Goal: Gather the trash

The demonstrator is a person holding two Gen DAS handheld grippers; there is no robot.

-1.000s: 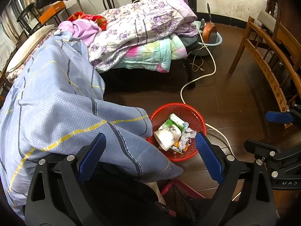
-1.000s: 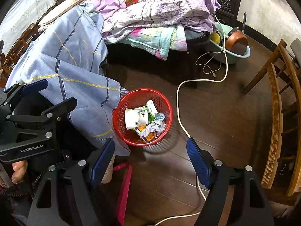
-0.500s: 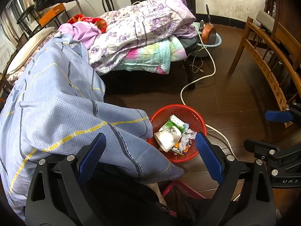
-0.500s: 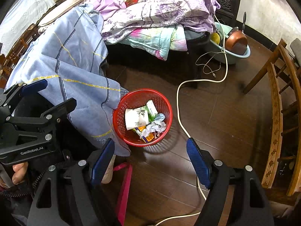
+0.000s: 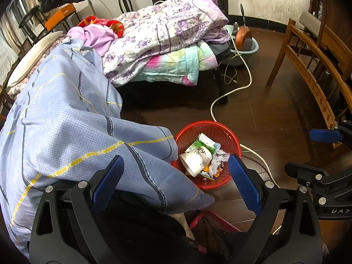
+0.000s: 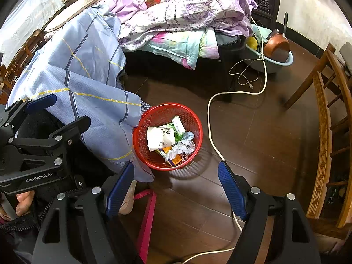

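A red mesh trash basket (image 5: 228,132) (image 6: 193,118) stands on the dark wooden floor. It holds a white paper cup (image 5: 197,159) (image 6: 159,137), a green-white packet (image 5: 205,140) (image 6: 178,125), crumpled tissue (image 5: 216,158) (image 6: 183,146) and small wrappers. My left gripper (image 5: 176,176) is open and empty, above and in front of the basket. My right gripper (image 6: 176,184) is open and empty, just short of the basket. Each gripper shows at the edge of the other's view, the right one (image 5: 325,154) and the left one (image 6: 41,121).
A blue sheet (image 5: 66,121) (image 6: 88,70) hangs beside the basket and touches its left rim. Piled quilts (image 5: 167,35) lie on a dark bed. A white cable (image 6: 211,118) runs past the basket. A wooden bench (image 6: 325,132) is right, a basin with a pan (image 6: 275,48) behind, a pink stool leg (image 6: 147,215) near.
Both views hardly shift. In the left wrist view the basket sits slightly lower and nearer the fingers than a second ago. Both grippers stay open.
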